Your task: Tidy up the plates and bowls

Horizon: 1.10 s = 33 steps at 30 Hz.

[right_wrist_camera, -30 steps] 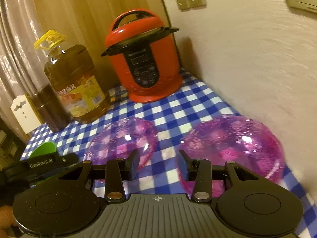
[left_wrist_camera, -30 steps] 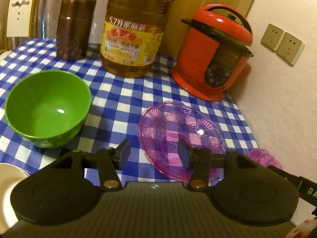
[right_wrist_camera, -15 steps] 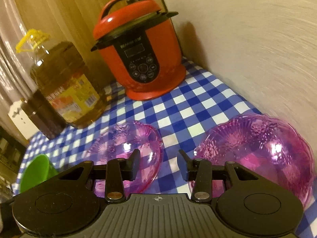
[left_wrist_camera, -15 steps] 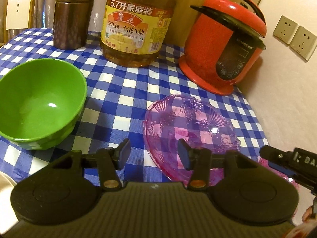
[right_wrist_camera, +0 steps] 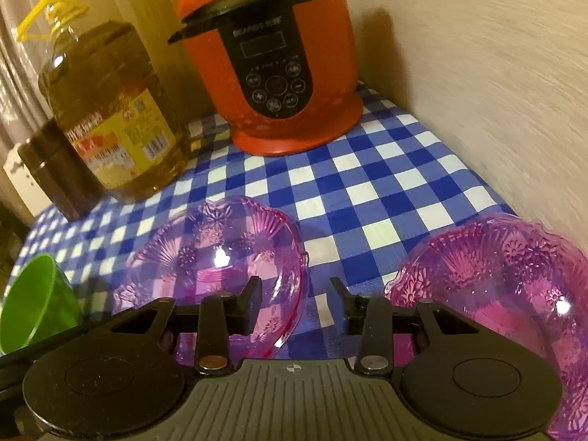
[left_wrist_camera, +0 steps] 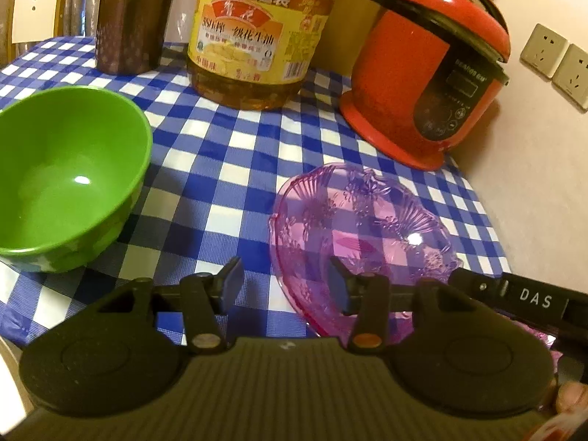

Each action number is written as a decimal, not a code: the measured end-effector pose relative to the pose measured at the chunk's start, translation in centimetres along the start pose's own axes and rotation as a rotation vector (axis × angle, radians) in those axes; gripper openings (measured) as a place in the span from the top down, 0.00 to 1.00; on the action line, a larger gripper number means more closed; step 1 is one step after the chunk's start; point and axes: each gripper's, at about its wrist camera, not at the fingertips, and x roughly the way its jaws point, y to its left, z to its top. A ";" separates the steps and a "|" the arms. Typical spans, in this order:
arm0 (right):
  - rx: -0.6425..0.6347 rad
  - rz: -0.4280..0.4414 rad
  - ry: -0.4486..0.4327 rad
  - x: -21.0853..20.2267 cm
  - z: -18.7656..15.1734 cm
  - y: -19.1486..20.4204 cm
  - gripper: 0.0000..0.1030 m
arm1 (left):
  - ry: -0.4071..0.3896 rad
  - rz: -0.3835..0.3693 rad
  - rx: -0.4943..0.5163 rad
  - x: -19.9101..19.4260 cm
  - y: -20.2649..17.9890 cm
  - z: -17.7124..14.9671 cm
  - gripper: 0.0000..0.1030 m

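Observation:
A clear purple plate [left_wrist_camera: 367, 228] [right_wrist_camera: 217, 257] lies on the blue checked tablecloth [left_wrist_camera: 228, 154]. A second purple plate [right_wrist_camera: 514, 286] sits to its right near the wall. A green bowl [left_wrist_camera: 70, 180] [right_wrist_camera: 33, 301] stands at the left. My left gripper [left_wrist_camera: 284, 279] straddles the first plate's left rim, its jaws closing, and the pads are not pressing on the rim. My right gripper [right_wrist_camera: 296, 294] straddles the same plate's right rim. Its jaws are closing too and are clear of the glass. Its black body [left_wrist_camera: 533, 301] shows in the left wrist view.
A red pressure cooker [left_wrist_camera: 422, 84] [right_wrist_camera: 275, 66], a big oil bottle [left_wrist_camera: 250, 36] [right_wrist_camera: 106, 110] and a brown canister [left_wrist_camera: 128, 18] line the back of the table. The wall [right_wrist_camera: 496, 92] runs close along the right, with sockets [left_wrist_camera: 555, 58].
Both grippers have come forward and down onto the first purple plate, which now fills more of each view. The right gripper's body has entered the left wrist view, and its jaws have narrowed slightly.

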 end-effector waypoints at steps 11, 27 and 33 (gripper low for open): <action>-0.061 -0.022 0.043 1.6 -0.3 0.6 0.72 | 0.005 -0.006 -0.023 0.9 0.5 0.0 0.72; -0.076 -0.024 0.053 2.0 -0.4 0.7 0.85 | 0.005 -0.011 -0.001 0.8 0.4 0.0 0.90; -0.082 -0.021 0.038 1.5 -0.3 1.0 0.86 | -0.015 -0.018 0.005 0.3 0.3 0.2 0.89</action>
